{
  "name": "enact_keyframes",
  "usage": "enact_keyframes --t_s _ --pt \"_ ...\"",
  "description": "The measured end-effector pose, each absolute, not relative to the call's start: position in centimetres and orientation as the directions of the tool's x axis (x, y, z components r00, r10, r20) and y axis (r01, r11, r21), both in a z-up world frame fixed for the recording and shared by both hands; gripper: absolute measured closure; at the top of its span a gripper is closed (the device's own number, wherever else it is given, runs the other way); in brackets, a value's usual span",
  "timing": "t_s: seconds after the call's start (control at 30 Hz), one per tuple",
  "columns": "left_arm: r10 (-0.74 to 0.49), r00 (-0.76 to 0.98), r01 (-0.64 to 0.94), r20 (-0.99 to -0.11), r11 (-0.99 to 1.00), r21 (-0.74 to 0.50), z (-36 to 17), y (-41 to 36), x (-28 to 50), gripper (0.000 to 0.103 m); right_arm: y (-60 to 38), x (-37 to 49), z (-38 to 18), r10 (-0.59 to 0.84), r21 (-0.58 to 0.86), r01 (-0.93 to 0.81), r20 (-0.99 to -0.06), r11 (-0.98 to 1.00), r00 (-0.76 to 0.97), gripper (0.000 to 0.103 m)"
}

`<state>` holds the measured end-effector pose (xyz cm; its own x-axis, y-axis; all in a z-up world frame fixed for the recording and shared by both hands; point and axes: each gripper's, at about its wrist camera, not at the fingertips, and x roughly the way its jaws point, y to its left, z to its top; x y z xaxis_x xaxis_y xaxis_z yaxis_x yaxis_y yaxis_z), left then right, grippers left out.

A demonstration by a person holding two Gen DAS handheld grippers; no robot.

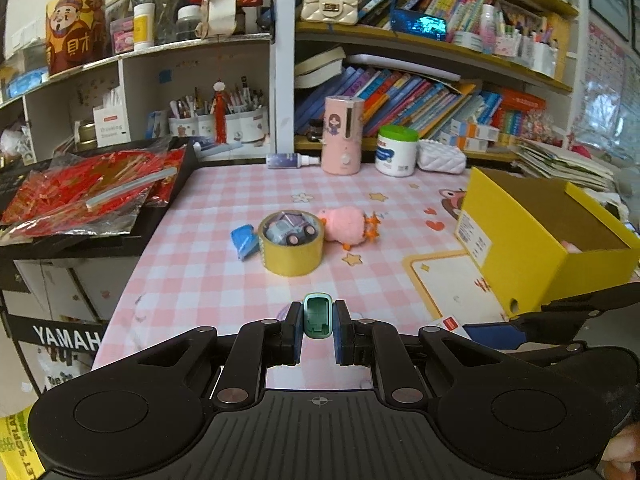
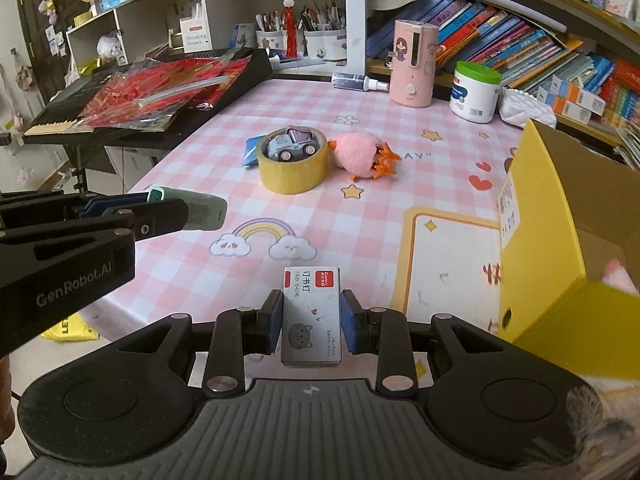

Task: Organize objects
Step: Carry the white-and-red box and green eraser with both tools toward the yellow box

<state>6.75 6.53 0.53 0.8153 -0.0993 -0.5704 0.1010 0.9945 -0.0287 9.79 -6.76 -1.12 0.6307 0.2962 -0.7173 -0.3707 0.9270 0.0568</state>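
Observation:
My left gripper point(image 1: 317, 320) is shut on a small green stapler point(image 1: 317, 316), held above the near edge of the pink checked table point(image 1: 192, 256). In the right wrist view that left gripper point(image 2: 160, 208) comes in from the left with the green stapler point(image 2: 200, 210) sticking out of it. My right gripper point(image 2: 311, 320) is shut on a white box of staples point(image 2: 311, 312). Mid-table, a yellow tape roll point(image 1: 291, 246) holds a toy car point(image 1: 289, 231); a pink plush duck point(image 1: 350, 226) and a blue packet point(image 1: 243, 240) lie beside it. An open yellow box point(image 1: 536, 232) stands at the right.
A keyboard point(image 1: 80, 236) covered with red foil packets juts over the table's left side. A pink humidifier point(image 1: 342, 140), a white jar point(image 1: 396, 152), a spray bottle point(image 1: 292, 160) and a white pouch point(image 1: 440, 156) line the back edge under crowded bookshelves.

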Motion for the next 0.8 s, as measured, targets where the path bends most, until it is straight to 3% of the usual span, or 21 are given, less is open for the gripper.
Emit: enact_keyframes --t_s 0.8 --pt "-0.302 0.747 0.352 -0.592 0.935 -0.033 0.0 2.2 -0.1 0.090 -11.7 -0.3 -2.1 0.144 0.106 -0.097 -0.731 0.990 0.667 0.075"
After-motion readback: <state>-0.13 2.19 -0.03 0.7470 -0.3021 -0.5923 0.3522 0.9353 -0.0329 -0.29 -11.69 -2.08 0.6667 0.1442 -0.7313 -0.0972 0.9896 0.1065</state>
